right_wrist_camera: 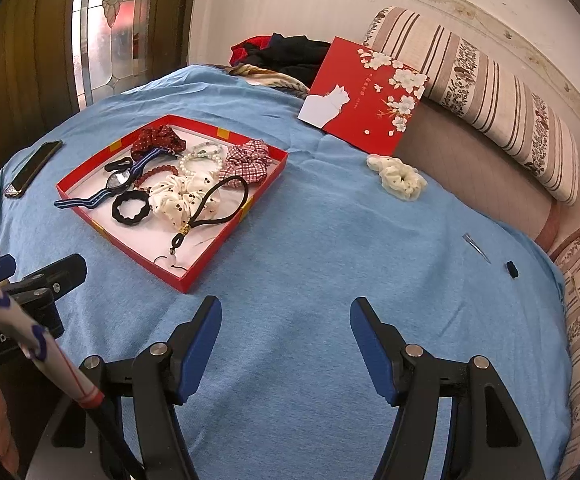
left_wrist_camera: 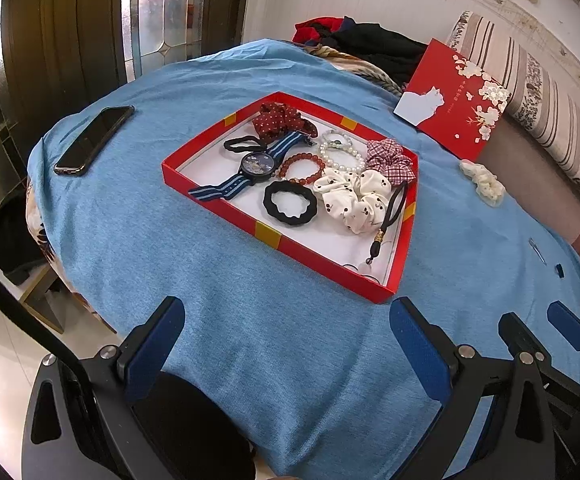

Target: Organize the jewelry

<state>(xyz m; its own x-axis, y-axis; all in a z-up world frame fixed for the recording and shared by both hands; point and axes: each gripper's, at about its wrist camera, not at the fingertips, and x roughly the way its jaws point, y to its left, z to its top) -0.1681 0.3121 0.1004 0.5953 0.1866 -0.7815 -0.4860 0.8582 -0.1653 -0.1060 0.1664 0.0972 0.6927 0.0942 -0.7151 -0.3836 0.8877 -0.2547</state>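
Blue cloth table (right_wrist_camera: 310, 240): both hand-held grippers, left (left_wrist_camera: 285, 336) and right (right_wrist_camera: 285, 328), hovering spread, empty; cream scrunchie (right_wrist_camera: 396, 176) near far-right edge awaiting pickup into red tray (right_wrist_camera: 225, 236).

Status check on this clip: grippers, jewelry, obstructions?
Left gripper and right gripper open, empty. Red tray mostly filled; cream scrunchie lies outside on the blue cloth. Nothing blocking.

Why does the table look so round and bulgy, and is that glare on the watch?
Both wrist views are fisheye, so the blue cloth bulges and the corners go black. In the right wrist view the watch face flashes white with glare; in the left wrist view its dial reads clearly. Daylight comes through the patterned glass door; both views stay sharp.
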